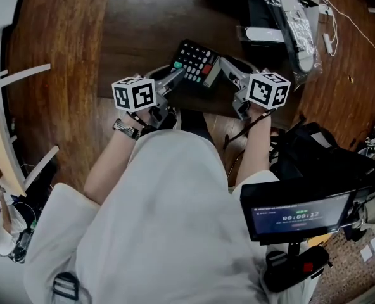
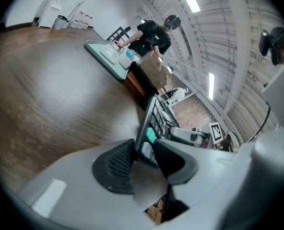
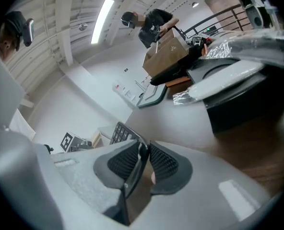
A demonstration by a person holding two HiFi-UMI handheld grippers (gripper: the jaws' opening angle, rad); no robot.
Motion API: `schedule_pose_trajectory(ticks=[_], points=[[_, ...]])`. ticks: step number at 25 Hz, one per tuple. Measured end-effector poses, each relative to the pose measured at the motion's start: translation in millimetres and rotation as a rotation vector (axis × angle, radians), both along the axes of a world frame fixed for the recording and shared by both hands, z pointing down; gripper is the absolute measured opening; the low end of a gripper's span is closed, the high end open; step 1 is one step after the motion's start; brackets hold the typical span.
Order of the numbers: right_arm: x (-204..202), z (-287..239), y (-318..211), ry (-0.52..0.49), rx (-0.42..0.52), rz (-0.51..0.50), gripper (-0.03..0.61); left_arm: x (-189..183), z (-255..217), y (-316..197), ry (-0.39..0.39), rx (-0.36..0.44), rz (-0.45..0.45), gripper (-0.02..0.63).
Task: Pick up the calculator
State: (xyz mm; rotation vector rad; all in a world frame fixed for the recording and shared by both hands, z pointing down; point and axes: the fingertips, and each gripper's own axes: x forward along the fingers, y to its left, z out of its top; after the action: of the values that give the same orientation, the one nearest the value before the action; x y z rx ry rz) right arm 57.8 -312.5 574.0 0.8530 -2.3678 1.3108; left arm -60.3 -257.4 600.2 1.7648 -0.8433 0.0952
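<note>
The calculator (image 1: pixel 196 63) hangs between the two grippers over the brown wooden bench (image 1: pixel 61 37), in front of the person's lap, keys facing up. The left gripper (image 1: pixel 178 76) has its fingers (image 2: pixel 117 166) clamped on the calculator's left edge. The right gripper (image 1: pixel 224 66) pinches the opposite edge, ribbed fingers (image 3: pixel 165 163) tight on the thin casing.

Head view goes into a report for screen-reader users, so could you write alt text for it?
Seen from above, the left gripper and right gripper clamp opposite ends of a black calculator over a dark wooden table. The person's white shirt fills the lower frame, with a small screen at lower right.
</note>
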Motion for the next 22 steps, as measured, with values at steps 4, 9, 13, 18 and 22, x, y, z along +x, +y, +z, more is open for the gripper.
schedule_pose_trajectory(ticks=[4,9,13,18,22], points=[[-5,-21,6,-0.002,0.052,0.03,0.08,-6,-17,0,0.01,0.058,0.042,0.146],[-3,-47,24,0.005,0.118,0.083,0.077,-7,-40,5,0.024,0.129,0.111,0.149],[0,-65,44,0.017,0.158,0.126,0.077,-5,-56,16,0.024,0.172,0.161,0.149],[8,-92,64,0.024,0.215,0.176,0.077,2,-81,27,0.039,0.221,0.198,0.15],[8,-129,72,0.015,0.304,0.2,0.072,3,-109,32,0.077,0.271,0.22,0.15]])
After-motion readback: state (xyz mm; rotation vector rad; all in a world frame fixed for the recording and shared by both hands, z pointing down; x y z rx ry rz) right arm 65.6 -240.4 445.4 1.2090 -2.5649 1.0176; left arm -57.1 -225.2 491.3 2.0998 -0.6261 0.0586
